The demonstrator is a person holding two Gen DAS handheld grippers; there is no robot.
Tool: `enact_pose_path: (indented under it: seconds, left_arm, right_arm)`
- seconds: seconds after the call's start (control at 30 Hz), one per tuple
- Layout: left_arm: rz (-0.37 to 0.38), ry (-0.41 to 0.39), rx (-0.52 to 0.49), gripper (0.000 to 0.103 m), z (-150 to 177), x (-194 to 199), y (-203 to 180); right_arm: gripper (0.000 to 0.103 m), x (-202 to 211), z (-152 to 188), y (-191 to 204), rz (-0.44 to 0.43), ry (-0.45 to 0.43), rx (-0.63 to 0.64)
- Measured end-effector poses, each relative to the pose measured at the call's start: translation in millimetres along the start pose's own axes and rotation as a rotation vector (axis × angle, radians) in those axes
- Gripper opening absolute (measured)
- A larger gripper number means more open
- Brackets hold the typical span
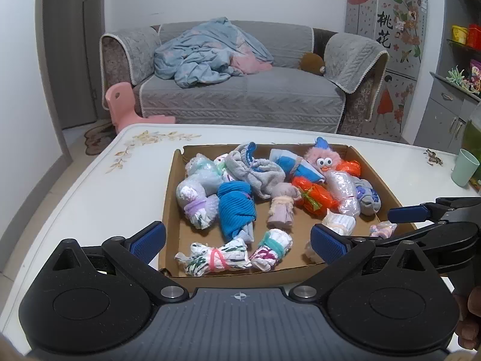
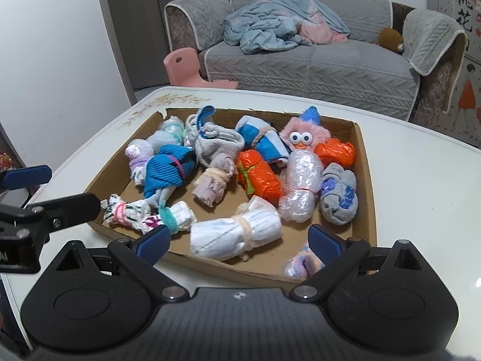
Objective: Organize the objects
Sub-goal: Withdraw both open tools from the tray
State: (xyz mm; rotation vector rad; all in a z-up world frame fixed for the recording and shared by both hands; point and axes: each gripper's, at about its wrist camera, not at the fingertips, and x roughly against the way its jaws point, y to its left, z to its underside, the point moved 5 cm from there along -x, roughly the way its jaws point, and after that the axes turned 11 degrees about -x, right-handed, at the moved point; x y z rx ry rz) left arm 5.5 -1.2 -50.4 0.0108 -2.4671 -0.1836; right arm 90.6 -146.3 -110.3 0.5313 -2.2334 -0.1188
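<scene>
While both grippers hover at the near edge of the cardboard tray, nothing is grasped. The left gripper and right gripper are spread wide above rolled sock bundles.

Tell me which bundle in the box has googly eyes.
The pink fluffy one with the blue hat, at the box's far right corner. No other bundle has eyes.

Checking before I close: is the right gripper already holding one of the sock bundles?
No. The right gripper is open with nothing between its fingers, poised at the cardboard tray's near edge by the white striped bundle.
</scene>
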Motion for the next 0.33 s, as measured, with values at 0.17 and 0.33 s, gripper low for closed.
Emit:
enact_pose_path:
  seconds: [0.17,0.33]
  left_arm:
    - [0.003,0.012,-0.005,0.103,0,5,0]
    - [-0.05,-0.042,-0.076,0.102,-6,19,-10]
  right_arm:
    - [0.098,6,2,6,-0.004,-0.01,0.004]
    - [0.098,9,3,13,-0.009,-0.019,0.003]
